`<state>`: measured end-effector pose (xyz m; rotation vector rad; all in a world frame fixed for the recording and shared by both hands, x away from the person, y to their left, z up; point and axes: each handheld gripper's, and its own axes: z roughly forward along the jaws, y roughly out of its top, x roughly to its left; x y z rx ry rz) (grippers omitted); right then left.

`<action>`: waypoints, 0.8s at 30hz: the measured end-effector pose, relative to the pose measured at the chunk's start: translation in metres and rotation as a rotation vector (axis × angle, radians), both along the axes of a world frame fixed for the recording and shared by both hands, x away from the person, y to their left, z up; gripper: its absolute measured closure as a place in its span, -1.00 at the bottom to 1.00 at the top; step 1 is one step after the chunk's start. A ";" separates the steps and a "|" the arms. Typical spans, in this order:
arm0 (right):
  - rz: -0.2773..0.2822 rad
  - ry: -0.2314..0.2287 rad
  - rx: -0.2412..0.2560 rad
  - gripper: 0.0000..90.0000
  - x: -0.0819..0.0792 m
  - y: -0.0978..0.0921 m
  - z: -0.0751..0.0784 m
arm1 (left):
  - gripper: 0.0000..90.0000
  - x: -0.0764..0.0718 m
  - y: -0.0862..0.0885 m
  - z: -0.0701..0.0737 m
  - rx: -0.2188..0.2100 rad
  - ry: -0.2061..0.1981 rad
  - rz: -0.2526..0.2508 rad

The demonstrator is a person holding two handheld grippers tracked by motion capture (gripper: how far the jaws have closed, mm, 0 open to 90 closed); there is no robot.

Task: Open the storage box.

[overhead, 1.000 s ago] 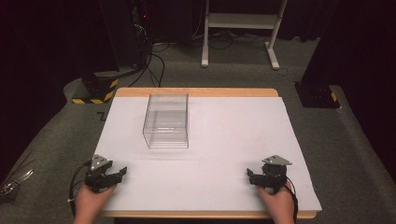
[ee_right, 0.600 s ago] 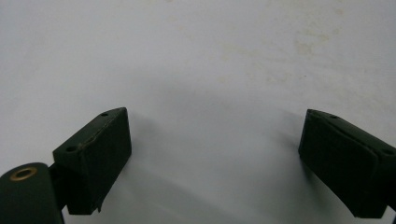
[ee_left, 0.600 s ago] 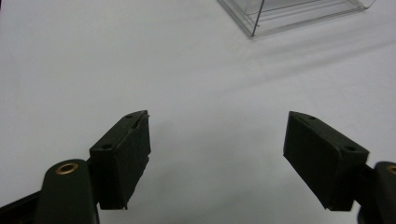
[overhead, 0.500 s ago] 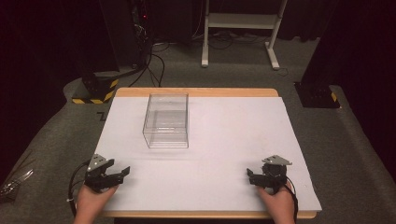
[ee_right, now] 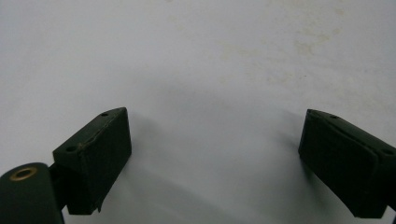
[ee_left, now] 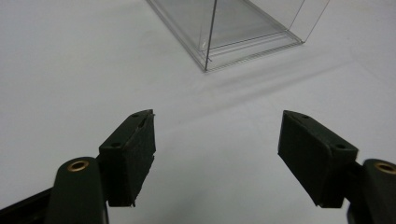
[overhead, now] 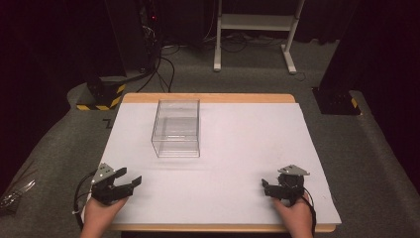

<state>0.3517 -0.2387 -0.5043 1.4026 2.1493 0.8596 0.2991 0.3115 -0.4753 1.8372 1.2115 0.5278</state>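
A clear plastic box (overhead: 177,128) stands open-topped on the white table cover (overhead: 237,148), left of centre and toward the far side. My left gripper (overhead: 130,181) rests near the front left corner, open, nothing between its pads; in the left gripper view its jaws point toward the box's near corner (ee_left: 208,65), well short of it. At the front right sits my right gripper (overhead: 265,187), open and holding nothing, with bare white surface (ee_right: 210,93) ahead of its jaws.
The table has a wooden rim (overhead: 208,98) along its far edge. Grey carpet surrounds it. Behind stand a black equipment stack with cables (overhead: 148,54), a white frame (overhead: 257,29) and a yellow-black striped base (overhead: 101,96). A dark post base (overhead: 337,99) is at right.
The left gripper has turned slightly and edged a little toward the table's middle. The right gripper and the box have stayed put.
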 end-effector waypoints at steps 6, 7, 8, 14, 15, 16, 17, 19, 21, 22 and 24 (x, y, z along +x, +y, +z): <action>0.000 0.000 0.000 -0.80 0.000 0.000 0.000 | -0.36 0.000 -0.004 0.001 -0.005 0.000 -0.016; 0.000 0.000 0.000 -0.80 0.000 0.000 0.000 | -0.36 0.000 -0.006 0.002 -0.013 0.000 -0.022; 0.000 0.000 0.000 -0.80 0.000 0.000 0.000 | -0.35 0.000 -0.007 0.003 -0.018 0.001 -0.026; 0.000 0.000 0.000 -0.80 0.000 0.000 0.000 | -0.34 -0.001 -0.015 0.008 -0.055 -0.012 -0.042; -0.001 0.001 0.000 -0.80 0.000 0.000 0.000 | -0.33 -0.001 -0.016 0.009 -0.059 -0.014 -0.046; 0.000 0.000 -0.001 -0.80 0.000 0.000 0.000 | -0.33 -0.001 -0.018 0.009 -0.062 -0.014 -0.048; 0.000 0.000 -0.001 -0.80 0.000 0.000 0.000 | -0.33 -0.001 -0.020 0.010 -0.066 -0.016 -0.053; 0.000 0.001 0.000 -0.80 0.000 0.000 0.000 | -0.33 -0.001 -0.021 0.011 -0.061 -0.022 -0.059; 0.001 -0.001 -0.001 -0.80 0.000 0.000 0.000 | -0.32 -0.002 -0.025 0.013 -0.063 -0.026 -0.070; 0.000 0.000 -0.001 -0.80 0.000 0.000 0.000 | -0.32 -0.002 -0.026 0.013 -0.064 -0.029 -0.075; 0.000 -0.001 -0.001 -0.80 0.000 0.000 0.000 | -0.31 -0.002 -0.027 0.014 -0.068 -0.032 -0.079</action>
